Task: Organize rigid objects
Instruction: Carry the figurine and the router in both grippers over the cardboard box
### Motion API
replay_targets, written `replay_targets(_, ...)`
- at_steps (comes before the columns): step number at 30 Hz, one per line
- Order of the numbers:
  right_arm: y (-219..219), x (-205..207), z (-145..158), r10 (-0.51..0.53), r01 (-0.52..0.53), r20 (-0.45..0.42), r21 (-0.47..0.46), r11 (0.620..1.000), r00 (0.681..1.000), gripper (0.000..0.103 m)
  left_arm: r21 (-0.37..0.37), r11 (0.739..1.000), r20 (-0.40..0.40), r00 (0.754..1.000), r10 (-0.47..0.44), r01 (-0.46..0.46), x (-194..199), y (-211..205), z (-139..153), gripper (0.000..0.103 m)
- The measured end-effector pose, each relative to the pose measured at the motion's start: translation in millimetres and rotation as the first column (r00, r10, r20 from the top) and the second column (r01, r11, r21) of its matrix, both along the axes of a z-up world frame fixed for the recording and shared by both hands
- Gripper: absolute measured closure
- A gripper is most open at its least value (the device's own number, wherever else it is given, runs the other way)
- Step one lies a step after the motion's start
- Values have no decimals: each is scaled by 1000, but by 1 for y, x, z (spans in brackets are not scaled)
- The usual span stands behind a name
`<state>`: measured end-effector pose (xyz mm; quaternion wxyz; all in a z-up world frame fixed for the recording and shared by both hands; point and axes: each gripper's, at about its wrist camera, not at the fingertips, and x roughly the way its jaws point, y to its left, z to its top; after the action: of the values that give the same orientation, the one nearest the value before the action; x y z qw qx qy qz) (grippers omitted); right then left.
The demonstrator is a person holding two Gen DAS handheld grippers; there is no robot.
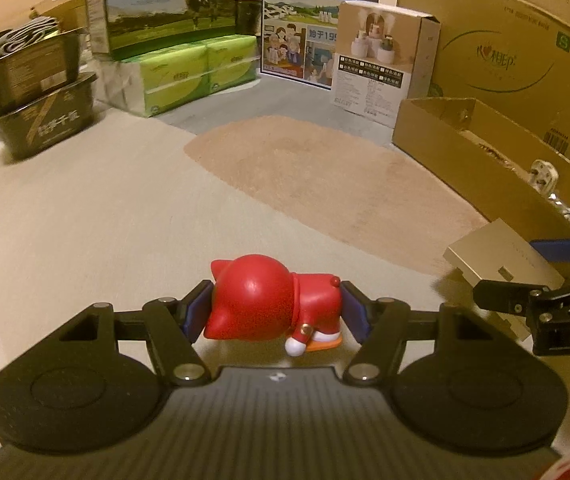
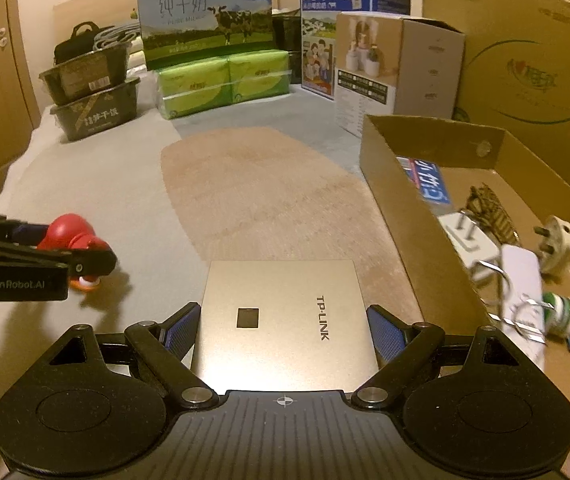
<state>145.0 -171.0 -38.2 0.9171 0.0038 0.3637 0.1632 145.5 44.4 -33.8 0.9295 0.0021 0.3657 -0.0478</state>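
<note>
A: Two tongs loaded; left tongs (image 1: 275,312) pinching red figurine (image 1: 269,304), right tongs (image 2: 283,330) clamping flat router (image 2: 281,312); both just left of cardboard box (image 2: 413,216).

B: Clear the box's near wall, lower gently; pale cloth surface (image 1: 85,220), tan rug (image 1: 317,176), cartons stacked beyond.

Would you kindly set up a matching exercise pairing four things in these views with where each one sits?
Things:
1. red figurine
2. TP-LINK box
3. white plug
4. cow-print milk carton

Places:
A. on top of the green tissue packs
B. between the fingers of the left gripper
C. inside the open cardboard box
D. between the fingers of the right gripper

Pairs: 1-B, 2-D, 3-C, 4-A
</note>
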Motion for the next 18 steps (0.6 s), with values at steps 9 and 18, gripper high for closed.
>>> replay_targets(9,-21,-45,24,-22,22,-2,18,1000,1000,16,-17,1000,-1,1000,19,-19,-48,-24,19,39)
replay_targets(18,-51,-84,39,-69,70,-21,40,997,997,16,-25,1000,-1,1000,7,-7,-76,-53,32,39)
